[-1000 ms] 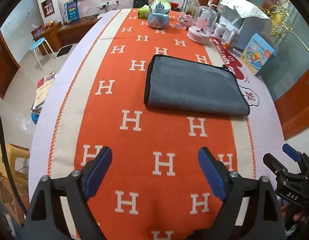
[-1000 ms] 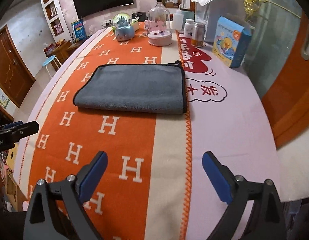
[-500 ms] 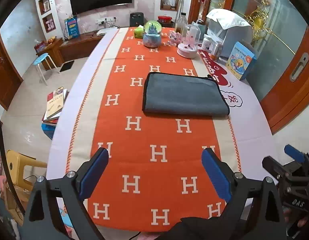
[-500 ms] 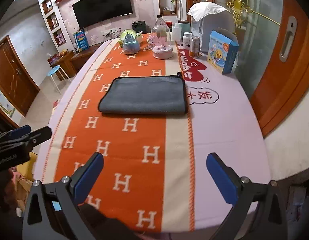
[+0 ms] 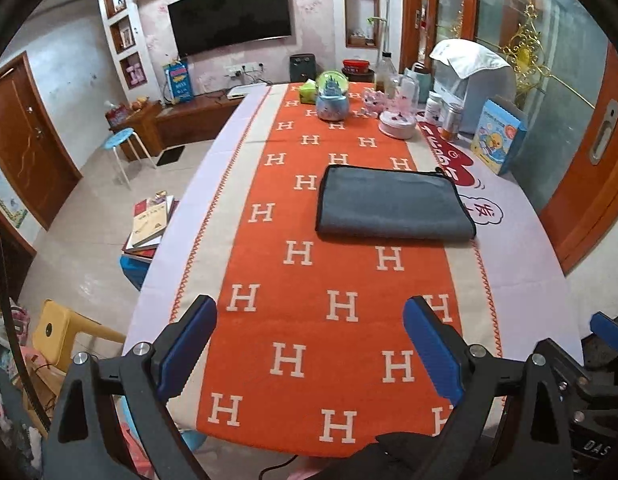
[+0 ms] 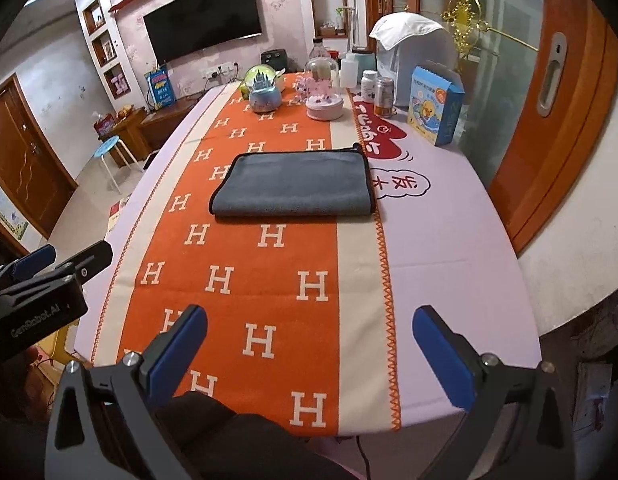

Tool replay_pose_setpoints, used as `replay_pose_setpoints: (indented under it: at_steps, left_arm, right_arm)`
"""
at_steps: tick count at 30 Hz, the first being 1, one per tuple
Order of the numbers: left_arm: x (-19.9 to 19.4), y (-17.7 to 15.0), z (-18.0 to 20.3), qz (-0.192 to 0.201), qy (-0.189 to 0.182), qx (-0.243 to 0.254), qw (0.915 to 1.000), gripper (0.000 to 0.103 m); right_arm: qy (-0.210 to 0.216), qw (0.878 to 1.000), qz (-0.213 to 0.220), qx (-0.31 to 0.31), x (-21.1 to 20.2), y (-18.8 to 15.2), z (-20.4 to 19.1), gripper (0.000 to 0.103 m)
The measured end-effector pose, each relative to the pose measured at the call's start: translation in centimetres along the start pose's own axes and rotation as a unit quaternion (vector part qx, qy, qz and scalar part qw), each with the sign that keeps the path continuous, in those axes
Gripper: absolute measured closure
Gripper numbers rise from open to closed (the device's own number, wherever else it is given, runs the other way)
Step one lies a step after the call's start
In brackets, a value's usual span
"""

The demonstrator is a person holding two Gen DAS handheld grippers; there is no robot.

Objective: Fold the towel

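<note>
A grey towel (image 5: 393, 204) with a black hem lies folded flat on the orange H-patterned cloth (image 5: 333, 308), mid-table; it also shows in the right wrist view (image 6: 295, 190). My left gripper (image 5: 311, 320) is open and empty, held above the table's near edge, well short of the towel. My right gripper (image 6: 309, 328) is open and empty, also back over the near edge. The left gripper shows at the left of the right wrist view (image 6: 49, 264).
At the table's far end stand a snow globe (image 5: 332, 96), a pink glass-domed ornament (image 5: 397, 120), bottles and jars (image 5: 449, 120), a blue box (image 5: 497, 136) and a covered appliance (image 5: 473, 80). On the floor at left are a blue stool (image 5: 121, 138), books (image 5: 151, 224) and a yellow stool (image 5: 65, 336).
Both grippers have pulled back and up from the table, still open. The towel lies as before and looks smaller and farther away; more of the room is in view.
</note>
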State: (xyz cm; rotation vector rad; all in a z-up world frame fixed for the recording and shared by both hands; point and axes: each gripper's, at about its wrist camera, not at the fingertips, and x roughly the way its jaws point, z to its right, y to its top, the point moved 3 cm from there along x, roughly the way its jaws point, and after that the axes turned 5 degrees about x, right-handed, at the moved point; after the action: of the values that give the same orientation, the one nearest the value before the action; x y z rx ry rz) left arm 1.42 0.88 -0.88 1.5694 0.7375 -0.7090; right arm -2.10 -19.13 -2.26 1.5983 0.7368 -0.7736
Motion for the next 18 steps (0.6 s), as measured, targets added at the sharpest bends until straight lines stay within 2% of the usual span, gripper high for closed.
replay_pose_setpoints:
  at_steps: [6,18]
  left_arm:
    - [0.3,-0.8,-0.2,-0.016,0.001,-0.008,0.9998,0.001]
    - [-0.1,-1.7,-0.2,-0.02,0.005,-0.003,0.9998,0.001]
  right_arm:
    - [-0.007,1.0,-0.007,-0.006,-0.1,-0.4,-0.2,0.0]
    - [-0.001,1.0,-0.02,-0.009,0.1,-1.3,-0.7,0.0]
